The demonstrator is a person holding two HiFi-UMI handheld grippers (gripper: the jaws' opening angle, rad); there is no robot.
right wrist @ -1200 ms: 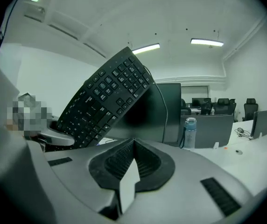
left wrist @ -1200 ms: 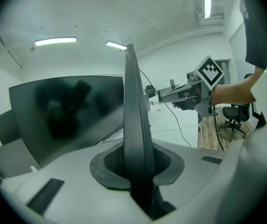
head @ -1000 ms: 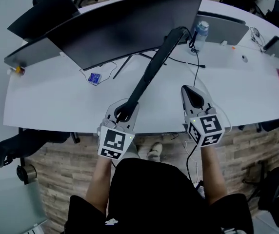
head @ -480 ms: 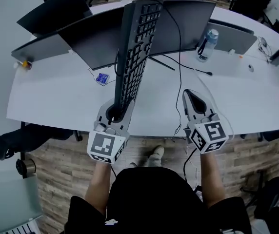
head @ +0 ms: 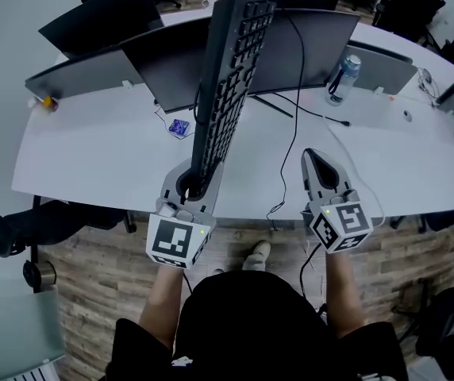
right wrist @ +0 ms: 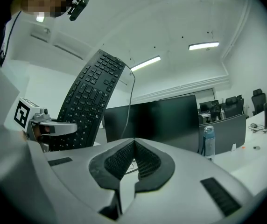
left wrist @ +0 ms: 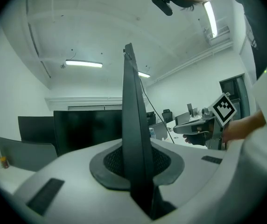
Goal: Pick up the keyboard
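The black keyboard [head: 231, 78] stands on end above the desk, its keys facing right and its cable [head: 294, 109] trailing down to the desk edge. My left gripper [head: 193, 182] is shut on its lower end. In the left gripper view the keyboard [left wrist: 133, 139] shows edge-on, clamped between the pads. My right gripper [head: 316, 165] hovers over the desk's front edge, shut with nothing between its pads. The right gripper view has the keyboard [right wrist: 89, 104] raised at the left with the left gripper [right wrist: 52, 127] holding it.
A wide dark monitor [head: 290, 42] stands across the white desk [head: 92, 165]. A water bottle [head: 343, 76] stands at the right, and a small blue item [head: 180, 127] lies at the left. Grey dividers and office chairs ring the desk.
My left gripper has lifted the keyboard off the desk and swung it from lying slanted to standing nearly upright. The right gripper has shifted a little but stays shut.
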